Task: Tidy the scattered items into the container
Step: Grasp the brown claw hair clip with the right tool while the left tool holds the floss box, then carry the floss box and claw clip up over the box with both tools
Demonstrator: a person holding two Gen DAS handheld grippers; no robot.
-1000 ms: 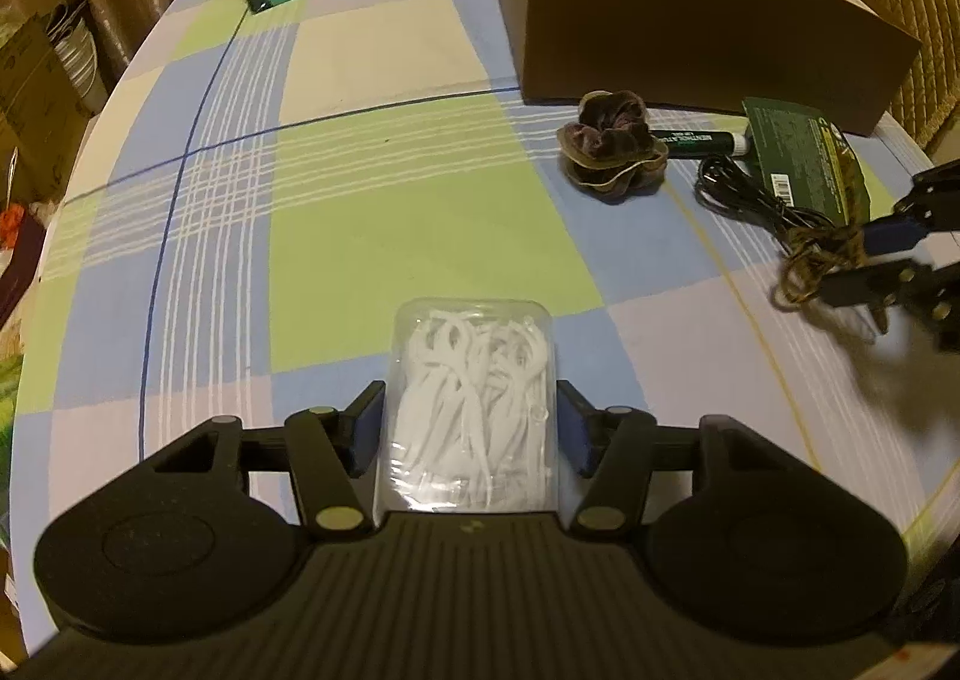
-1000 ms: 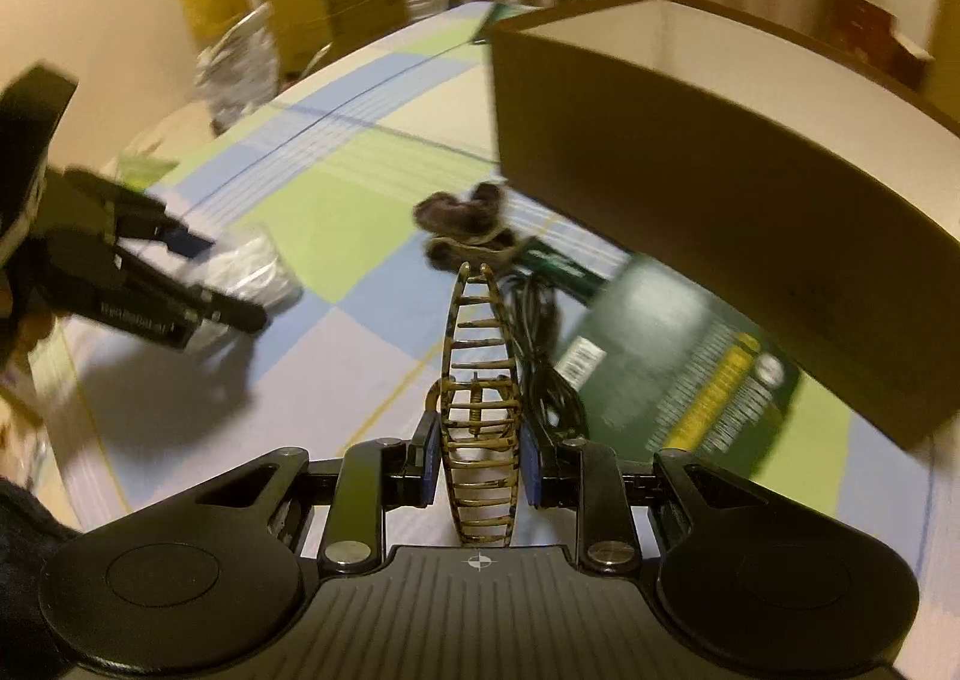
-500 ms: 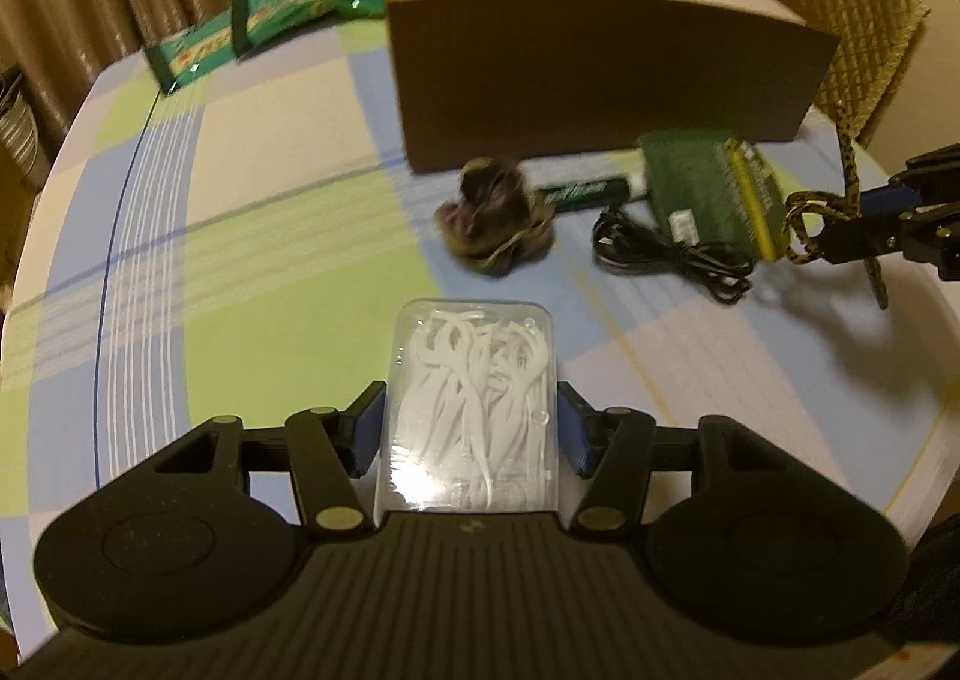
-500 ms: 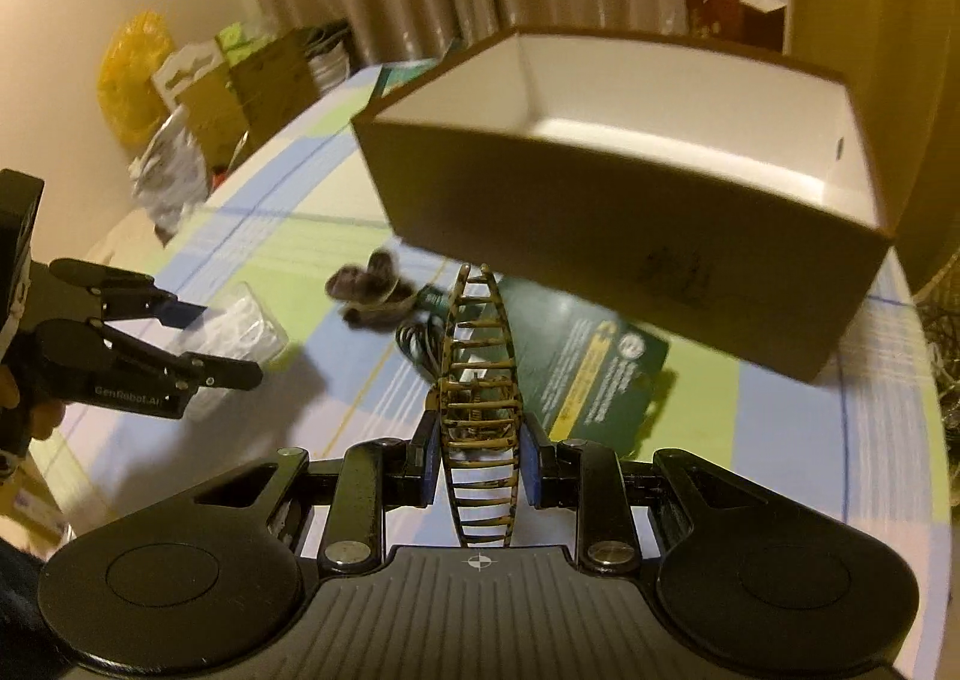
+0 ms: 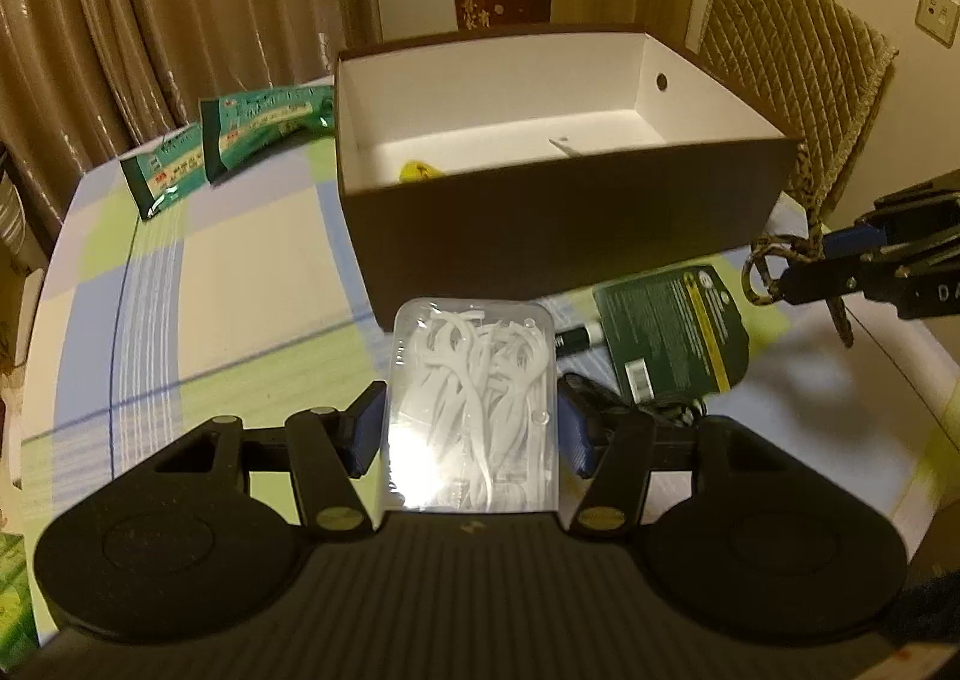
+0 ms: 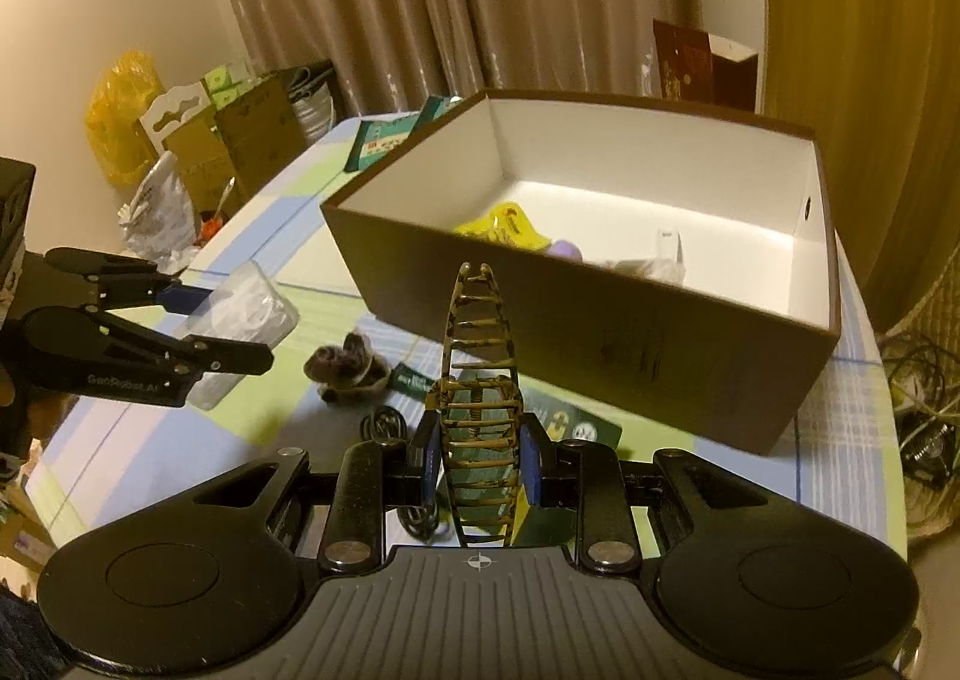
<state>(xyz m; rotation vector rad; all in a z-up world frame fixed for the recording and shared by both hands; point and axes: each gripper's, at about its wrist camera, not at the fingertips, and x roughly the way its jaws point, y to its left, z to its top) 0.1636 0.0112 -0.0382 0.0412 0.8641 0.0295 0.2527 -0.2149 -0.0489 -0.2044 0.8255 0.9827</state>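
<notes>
Left claw [image 5: 471,428] clamps floss-pick case [image 5: 474,398], long axis toward box [image 5: 564,224]. Right claw [image 6: 480,467] pinches hair clip [image 6: 480,380] edge-up, tip toward box.

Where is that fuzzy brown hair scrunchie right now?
In the right wrist view the scrunchie lies on the checked tablecloth, left of centre, just in front of the brown box and beside the black cable.

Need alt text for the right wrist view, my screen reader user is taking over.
The right gripper holds a tortoiseshell banana hair clip just short of an open brown cardboard box with a white interior. At left, the left gripper holds a clear plastic case of floss picks above the checked tablecloth.
</notes>
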